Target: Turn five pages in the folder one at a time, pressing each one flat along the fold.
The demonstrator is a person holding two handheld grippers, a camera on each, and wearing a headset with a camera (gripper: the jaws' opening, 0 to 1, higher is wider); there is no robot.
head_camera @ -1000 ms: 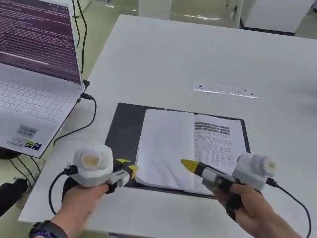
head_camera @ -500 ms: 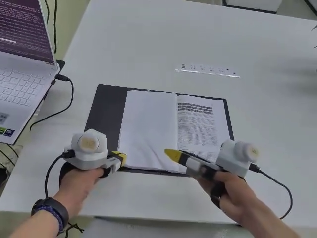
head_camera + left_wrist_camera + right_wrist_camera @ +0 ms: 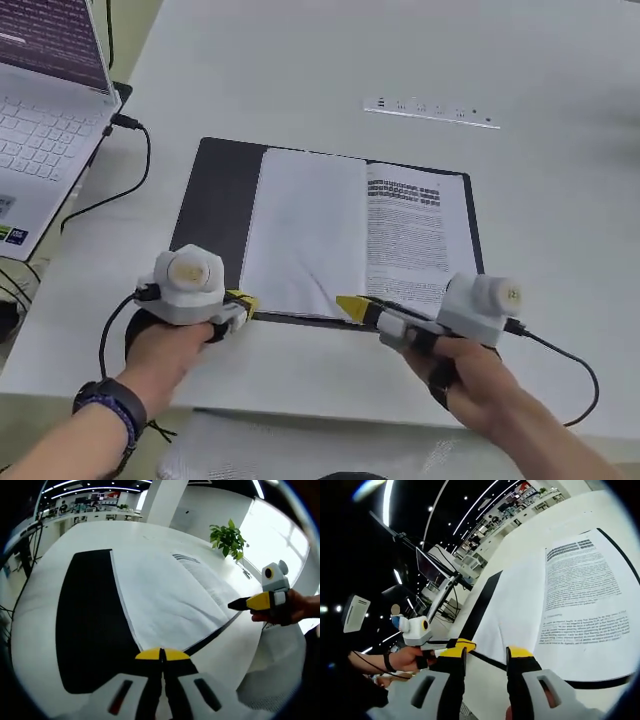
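Head view, looking down on a white worktop (image 3: 300,60): open folder (image 3: 215,200) lying flat, black cover to the left, a blank page (image 3: 305,225) left of the fold (image 3: 366,230), a printed page (image 3: 420,235) right of it. Fold running straight away from the person, near end towards the claws. Right claw (image 3: 352,307) at the folder's near edge, yellow tips just at the foot of the fold, beside the near inner corner of the printed page; in the right gripper view, jaws parted with nothing between them. Left claw (image 3: 243,300) at the near edge of the black cover, just beside the blank page's near corner; clenched on nothing, tips pressed together in the left gripper view. Judging from this: no page lifted yet, printed page ahead and to the right of the right claw, so nearer that hand; probably calls for a reach to that page's free outer edge, then a sweep across the fold. Laptop (image 3: 40,120) well off to the left.
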